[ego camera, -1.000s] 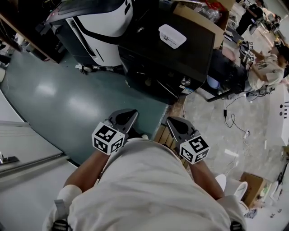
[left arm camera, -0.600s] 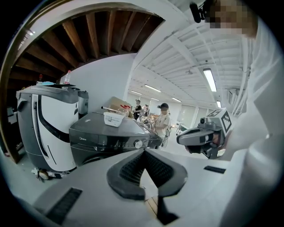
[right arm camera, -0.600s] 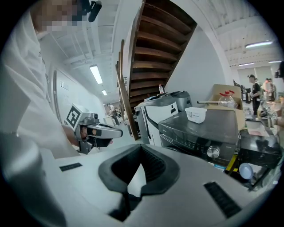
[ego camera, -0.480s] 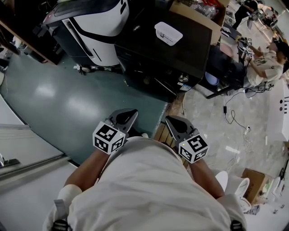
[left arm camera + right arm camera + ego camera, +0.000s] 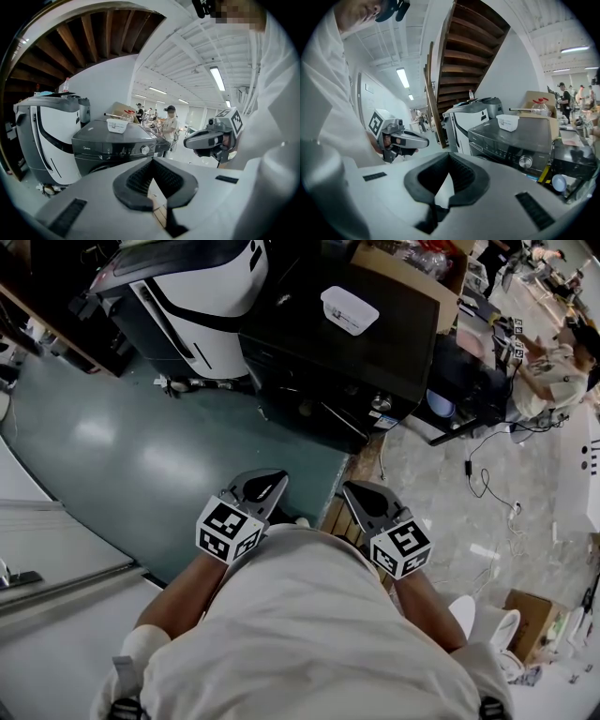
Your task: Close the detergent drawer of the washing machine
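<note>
**Standing back from the washer (image 5: 347, 343)**

Head view: left claw (image 5: 262, 488) and right claw (image 5: 364, 498) at waist. A white tub (image 5: 349, 309) sits on the washer, contents unclear.
Left gripper view: jaws together, empty; drawer (image 5: 89, 149) looks flush.
Right gripper view: jaws together, empty.

We hold two grey plastic grippers just ahead of our white-shirted torso (image 5: 309, 634), both tipped slightly downward. The left gripper (image 5: 265, 484) sits off the torso's left front, its dark ribbed jaws pressed together with nothing between them. The right gripper (image 5: 359, 495) mirrors it off the right front, jaws likewise together and empty. Our bare left forearm (image 5: 173, 601) and right forearm (image 5: 427, 601) run back along the torso's sides.
</note>
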Available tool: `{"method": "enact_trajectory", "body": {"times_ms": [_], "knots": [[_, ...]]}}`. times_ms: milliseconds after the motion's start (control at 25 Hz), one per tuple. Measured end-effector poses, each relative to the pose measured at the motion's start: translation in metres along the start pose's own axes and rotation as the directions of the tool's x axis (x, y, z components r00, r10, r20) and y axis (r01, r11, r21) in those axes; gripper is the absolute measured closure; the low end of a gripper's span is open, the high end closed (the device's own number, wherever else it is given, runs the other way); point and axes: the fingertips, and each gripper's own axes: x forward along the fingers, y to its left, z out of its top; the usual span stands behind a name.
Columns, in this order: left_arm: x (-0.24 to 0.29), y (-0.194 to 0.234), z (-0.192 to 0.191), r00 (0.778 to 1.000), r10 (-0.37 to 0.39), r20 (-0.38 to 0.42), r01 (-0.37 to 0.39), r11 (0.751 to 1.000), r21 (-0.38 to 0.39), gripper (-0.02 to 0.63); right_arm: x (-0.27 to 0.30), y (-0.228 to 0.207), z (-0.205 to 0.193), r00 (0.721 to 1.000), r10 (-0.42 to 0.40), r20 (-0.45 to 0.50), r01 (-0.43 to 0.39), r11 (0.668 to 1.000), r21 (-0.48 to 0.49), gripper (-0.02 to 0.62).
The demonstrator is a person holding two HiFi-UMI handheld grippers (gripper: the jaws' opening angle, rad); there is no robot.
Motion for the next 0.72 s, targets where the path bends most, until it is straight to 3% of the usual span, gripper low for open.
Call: {"method": "enact_trajectory", "body": {"times_ms": [720], "knots": [[-0.0015,0.0048,0.0002,1.000,-0.014,-0.003,0.014,0.999,-0.040,0.611,0.0003,0.0013,0.0003,1.000,-0.006,-0.004,0.006,1.000,-0.007,0.593]]}}
